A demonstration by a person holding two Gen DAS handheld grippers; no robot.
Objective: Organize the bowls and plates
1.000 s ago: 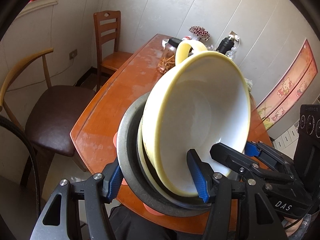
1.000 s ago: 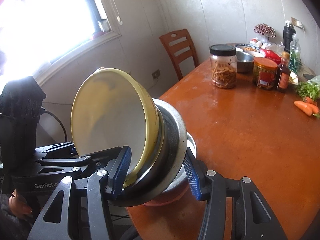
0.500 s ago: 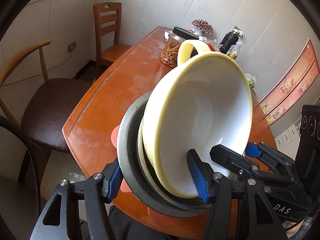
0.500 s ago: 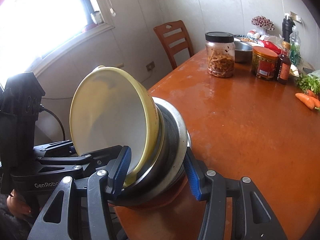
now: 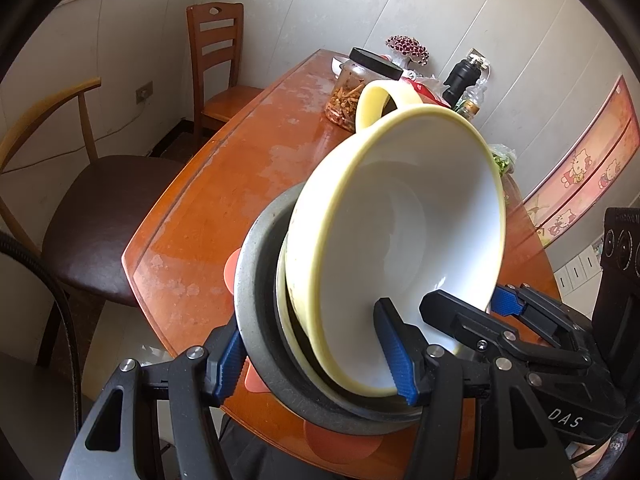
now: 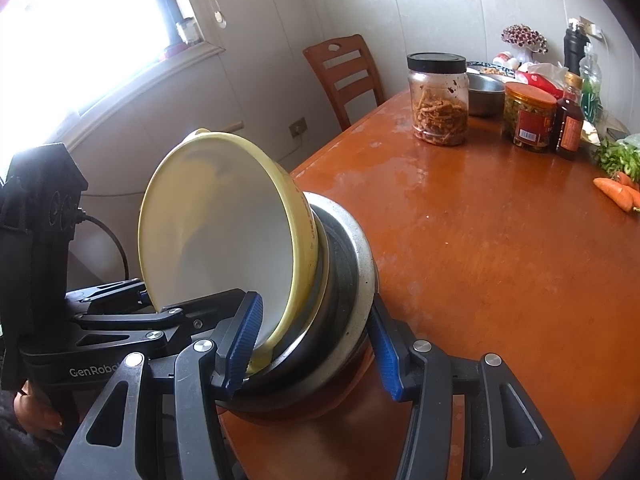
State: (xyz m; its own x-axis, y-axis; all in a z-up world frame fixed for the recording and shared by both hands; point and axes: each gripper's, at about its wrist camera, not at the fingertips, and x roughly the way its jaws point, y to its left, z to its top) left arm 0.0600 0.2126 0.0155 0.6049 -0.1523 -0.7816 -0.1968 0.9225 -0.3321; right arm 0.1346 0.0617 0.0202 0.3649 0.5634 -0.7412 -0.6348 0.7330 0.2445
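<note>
Blue-padded left gripper (image 5: pixel 316 360) and right gripper (image 6: pixel 314 346) each clamp the tilted stack: yellow bowl (image 5: pixel 400 240) nested in a grey metal bowl (image 5: pixel 256 292), above the wooden table (image 6: pixel 480 240) edge; jar (image 6: pixel 438 100) beyond.

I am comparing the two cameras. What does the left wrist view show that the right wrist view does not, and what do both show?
Only the left wrist view: a brown-cushioned chair and a cartoon wall strip.

Only the right wrist view: the window, carrots, a red-lidded jar.

Both: the yellow bowl tilted in the stacked dishes, each hand-held gripper, left and right, shut on them, and the snack jar.
</note>
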